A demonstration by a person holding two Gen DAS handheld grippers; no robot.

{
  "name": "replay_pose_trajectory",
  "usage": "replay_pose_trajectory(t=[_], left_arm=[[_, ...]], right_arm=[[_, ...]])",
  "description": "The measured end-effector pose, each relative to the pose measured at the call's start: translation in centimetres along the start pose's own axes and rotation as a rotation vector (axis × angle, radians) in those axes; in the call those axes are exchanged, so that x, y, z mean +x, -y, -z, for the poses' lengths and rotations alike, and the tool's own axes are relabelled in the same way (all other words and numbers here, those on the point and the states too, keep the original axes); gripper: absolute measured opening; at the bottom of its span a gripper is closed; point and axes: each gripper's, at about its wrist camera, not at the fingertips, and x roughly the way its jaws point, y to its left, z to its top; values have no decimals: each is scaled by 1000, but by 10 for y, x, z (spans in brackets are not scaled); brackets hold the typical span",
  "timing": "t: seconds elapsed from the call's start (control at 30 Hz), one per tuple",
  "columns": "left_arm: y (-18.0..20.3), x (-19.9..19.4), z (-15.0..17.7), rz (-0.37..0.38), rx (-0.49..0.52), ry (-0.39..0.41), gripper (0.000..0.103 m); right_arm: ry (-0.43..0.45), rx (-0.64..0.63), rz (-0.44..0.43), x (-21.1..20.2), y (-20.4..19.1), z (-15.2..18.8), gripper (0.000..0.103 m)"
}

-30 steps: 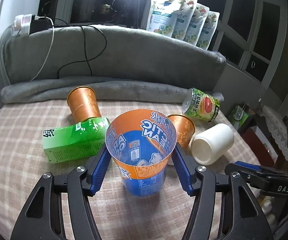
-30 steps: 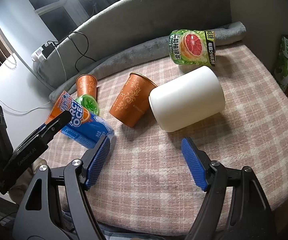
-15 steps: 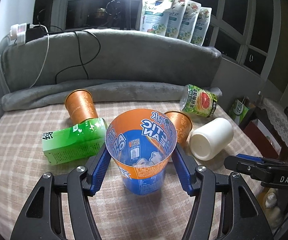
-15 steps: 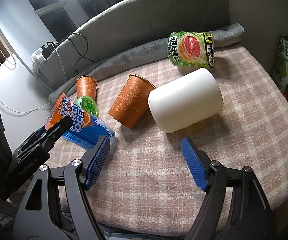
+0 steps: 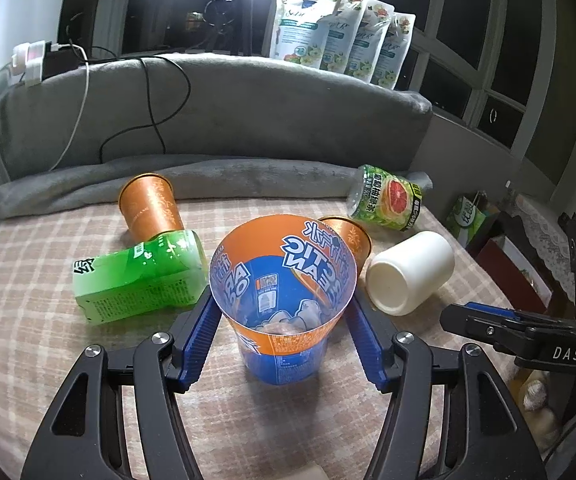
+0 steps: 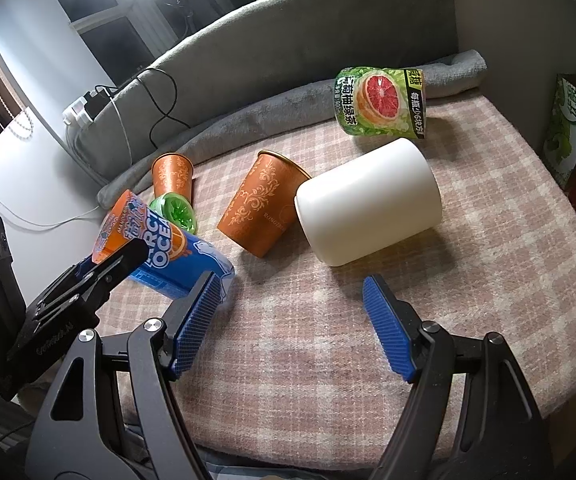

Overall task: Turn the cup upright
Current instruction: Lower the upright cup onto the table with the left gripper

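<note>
Jaws of the left gripper are clamped on the blue and orange cup, one blue pad on each side of its wall just below the rim. The cup's open mouth faces the left wrist camera; seen from the right wrist camera the cup is tilted, its base low on the checked cloth and its orange rim raised toward the left gripper. Whether the base actually touches the cloth cannot be told.

Jaws of the right gripper stand wide apart with nothing between them, over bare cloth in front of the white cup. That white cup lies on its side, touching an orange patterned cup that also lies tipped over. A second orange cup sits farther back by the grey rolled blanket, with a green bottle lying on its side just in front of it. A grapefruit-label bottle lies near the far edge, against the blanket. Four refill pouches stand in a row on top of the grey backrest.
</note>
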Motion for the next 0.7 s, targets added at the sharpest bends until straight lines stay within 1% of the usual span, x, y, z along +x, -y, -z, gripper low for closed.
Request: replay_pose_trajectory(t=[0.07,0.27,0.53,0.7], left_arm=[[0,1,0,12,-1,-7,67],[6,3,1,23,11,-18,73],[8,-3,2,23,18,-11,74],[6,-10,3,20,14,-4,74]], right_arm=[[1,-2,0,-1,0,0,77],[5,3,3,-2,2,0,77],[29,-15,19,-5,-2,0,77],[52,-46,45,-7,-7,0,77]])
